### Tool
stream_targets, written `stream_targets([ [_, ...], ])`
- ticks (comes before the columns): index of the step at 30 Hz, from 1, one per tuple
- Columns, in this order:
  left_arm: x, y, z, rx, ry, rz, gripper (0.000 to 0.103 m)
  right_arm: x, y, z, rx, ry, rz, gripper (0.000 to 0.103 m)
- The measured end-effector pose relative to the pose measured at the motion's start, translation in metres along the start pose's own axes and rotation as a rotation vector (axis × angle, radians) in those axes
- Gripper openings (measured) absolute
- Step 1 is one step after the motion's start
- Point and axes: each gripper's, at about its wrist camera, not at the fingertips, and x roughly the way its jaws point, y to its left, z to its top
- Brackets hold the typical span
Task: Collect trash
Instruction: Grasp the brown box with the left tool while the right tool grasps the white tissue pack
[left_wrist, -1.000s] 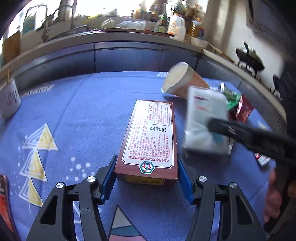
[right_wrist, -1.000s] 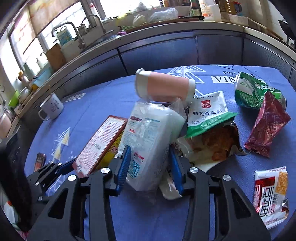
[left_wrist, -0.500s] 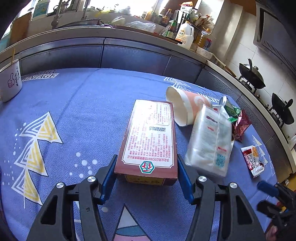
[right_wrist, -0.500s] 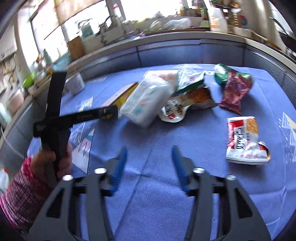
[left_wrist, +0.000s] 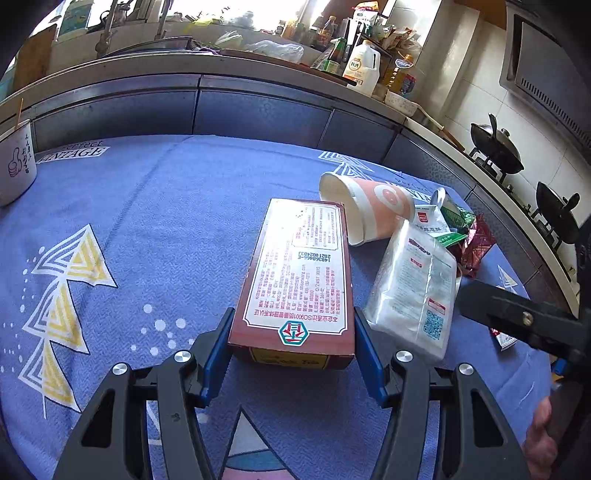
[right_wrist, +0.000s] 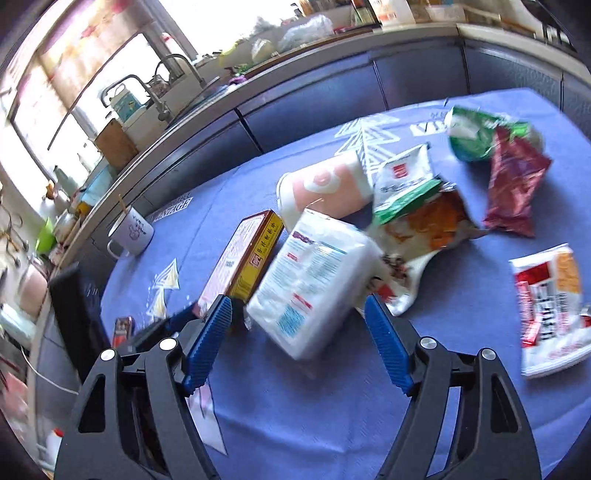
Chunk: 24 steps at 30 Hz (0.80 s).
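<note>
Left tongs (left_wrist: 291, 354) clamp the red-brown printed cardboard box (left_wrist: 299, 273); right tongs (right_wrist: 299, 336) gape in front of the white plastic packet (right_wrist: 314, 280).

The box lies on the blue patterned desk (left_wrist: 166, 221), long axis running straight away from the left tongs. The packet sits just right of the box, nearest the right tongs. No bin is visible; the right view is motion-blurred.

Two low wrist views, both over the red box (left_wrist: 299, 273) (right_wrist: 240, 258).
</note>
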Motion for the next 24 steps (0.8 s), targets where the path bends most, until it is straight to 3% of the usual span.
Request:
stream_targets([
  [6,0.001,-0.006,-0.001,0.021,0.003,0.021,0.061,0.036,0.017,0.009,-0.028,0.016,-0.153,0.083],
  [10,0.0,-0.007,-0.002,0.017,0.002,0.017,0.061,0.038,0.016,0.002,-0.082,0.044,-0.132,0.066],
  [16,0.001,-0.009,-0.002,0.032,0.006,0.023,0.061,-0.019,0.011,-0.024,-0.282,0.034,-0.03,0.064],
  [18,0.002,-0.007,-0.002,0.026,0.006,0.015,0.061,-0.042,0.004,-0.038,-0.371,0.025,-0.062,0.065],
  [22,0.002,-0.007,-0.002,0.025,0.008,0.013,0.061,-0.071,-0.024,-0.062,-0.425,0.014,-0.158,0.07],
  [24,0.003,-0.008,-0.002,0.031,0.011,0.018,0.061,-0.078,-0.041,-0.07,-0.424,0.006,-0.193,0.078],
])
